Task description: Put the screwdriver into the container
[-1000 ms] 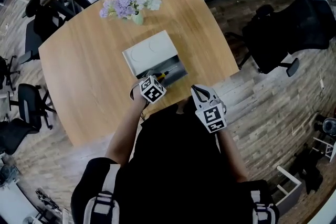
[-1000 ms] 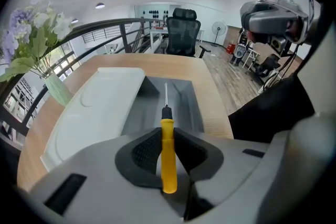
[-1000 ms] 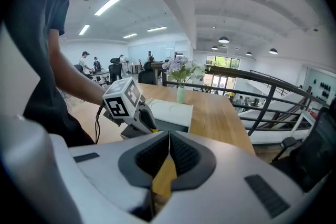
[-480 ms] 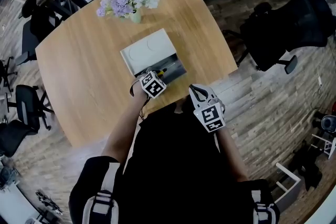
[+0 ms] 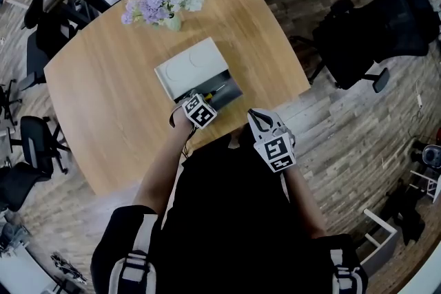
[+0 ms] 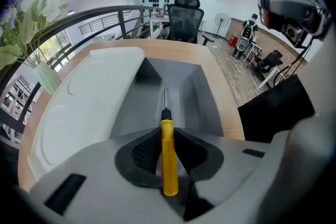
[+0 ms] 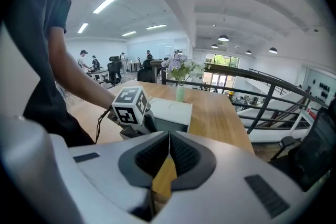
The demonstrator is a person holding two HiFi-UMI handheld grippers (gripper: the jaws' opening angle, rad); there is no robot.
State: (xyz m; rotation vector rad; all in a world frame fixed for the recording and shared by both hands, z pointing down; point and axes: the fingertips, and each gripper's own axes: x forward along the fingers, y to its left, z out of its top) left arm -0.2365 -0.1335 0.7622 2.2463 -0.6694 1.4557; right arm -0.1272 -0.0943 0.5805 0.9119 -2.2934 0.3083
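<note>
Left gripper view only: left gripper (image 6: 167,136) clamped on yellow screwdriver (image 6: 168,160) handle, shaft pointing to 12 o'clock over open grey container (image 6: 191,97), white lid (image 6: 89,102) at 9 o'clock. Head view: screwdriver mostly hidden behind marker cube (image 5: 198,113); tip contact unclear. Right gripper (image 7: 169,152) pressed shut, empty, at 4 o'clock of container, near table (image 5: 103,100) edge
</note>
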